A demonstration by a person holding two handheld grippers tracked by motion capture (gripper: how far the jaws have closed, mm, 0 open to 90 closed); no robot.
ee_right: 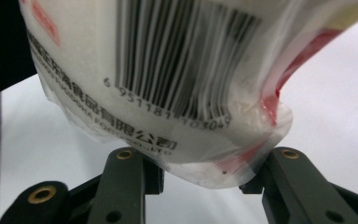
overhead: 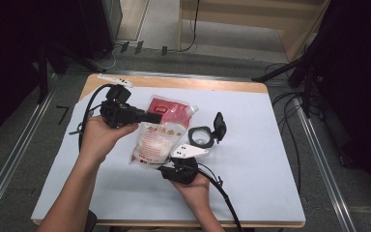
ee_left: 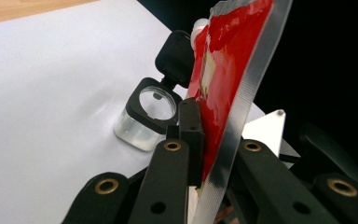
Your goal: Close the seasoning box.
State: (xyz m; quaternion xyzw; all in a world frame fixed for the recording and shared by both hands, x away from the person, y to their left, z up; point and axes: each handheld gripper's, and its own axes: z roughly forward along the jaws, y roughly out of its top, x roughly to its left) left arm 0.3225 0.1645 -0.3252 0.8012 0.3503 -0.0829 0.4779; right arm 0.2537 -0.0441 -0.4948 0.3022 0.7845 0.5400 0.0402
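1. The left gripper [overhead: 150, 116] was clamped thin on the red top seal of the bag [overhead: 160, 131], as its own view showed.
2. The right gripper [overhead: 166, 167] stood part open around the bag's bulging bottom corner [ee_right: 242, 154], the pads seemingly pressing it.
3. The bag ran lengthwise between the two grippers, lifted over the middle of the table [overhead: 251, 164].
4. The jar [overhead: 201, 137] stood open just beside it, toward the right edge.
5. The bag's far face was hidden.

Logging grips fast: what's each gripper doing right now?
Left gripper: shut on the bag, pinching its red top edge.
Right gripper: shut on the bag, gripping its bottom end.
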